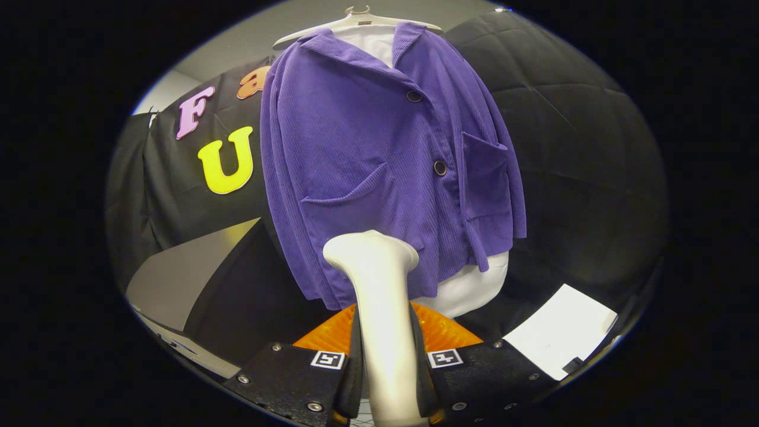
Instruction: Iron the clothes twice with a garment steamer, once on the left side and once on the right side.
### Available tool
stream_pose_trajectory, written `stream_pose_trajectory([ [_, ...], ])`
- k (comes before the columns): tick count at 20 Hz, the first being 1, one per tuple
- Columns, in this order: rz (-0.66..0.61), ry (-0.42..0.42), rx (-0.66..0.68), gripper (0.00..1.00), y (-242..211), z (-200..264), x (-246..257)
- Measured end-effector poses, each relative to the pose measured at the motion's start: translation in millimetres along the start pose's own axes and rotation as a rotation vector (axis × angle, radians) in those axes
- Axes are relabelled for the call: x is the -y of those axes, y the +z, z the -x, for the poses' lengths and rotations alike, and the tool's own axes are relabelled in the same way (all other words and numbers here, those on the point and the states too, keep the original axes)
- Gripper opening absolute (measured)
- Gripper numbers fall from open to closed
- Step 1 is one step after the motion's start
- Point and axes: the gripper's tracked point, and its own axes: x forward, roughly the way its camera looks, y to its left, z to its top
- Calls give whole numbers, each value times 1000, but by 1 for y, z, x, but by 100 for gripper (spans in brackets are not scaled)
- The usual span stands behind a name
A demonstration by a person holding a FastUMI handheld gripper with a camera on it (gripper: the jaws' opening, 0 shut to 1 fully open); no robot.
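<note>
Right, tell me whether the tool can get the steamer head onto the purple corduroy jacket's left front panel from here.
Probably yes: the tool is shut on the white garment steamer, whose head sits just before the purple corduroy jacket, nothing between them.

Gripper-mounted fisheye, low and close, angled upward along the steamer (379, 308) toward the hanging jacket (379, 166).

Even, fairly bright light from above falls on the purple jacket (379, 166), while the steamer (379, 308) gripped in the tongs (386, 379) glares pale and slightly overexposed. Fisheye distortion bows the edges. The nearest parts look soft.
</note>
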Motion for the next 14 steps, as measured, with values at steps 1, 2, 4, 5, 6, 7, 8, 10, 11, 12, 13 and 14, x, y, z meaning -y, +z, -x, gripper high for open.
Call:
stream_pose_trajectory([
  [1, -3, 0, 5, 36, 3, 6, 3],
  [2, -5, 1, 11, 36, 9, 12, 5],
  [4, -9, 0, 38, 36, 22, 28, 13],
  [5, -12, -4, 58, 37, 31, 36, 18],
  [6, -19, -8, 75, 36, 41, 43, 23],
  [7, -27, -3, 89, 36, 50, 50, 24],
  [8, -29, 6, 102, 36, 59, 59, 26],
  [10, -14, 18, 142, 37, 82, 77, 31],
  [11, -8, 29, 161, 36, 95, 85, 32],
  [12, -5, 40, 181, 36, 108, 95, 33],
  [13, -1, 47, 203, 36, 122, 102, 35],
  [14, 5, 52, 226, 36, 137, 109, 36],
])
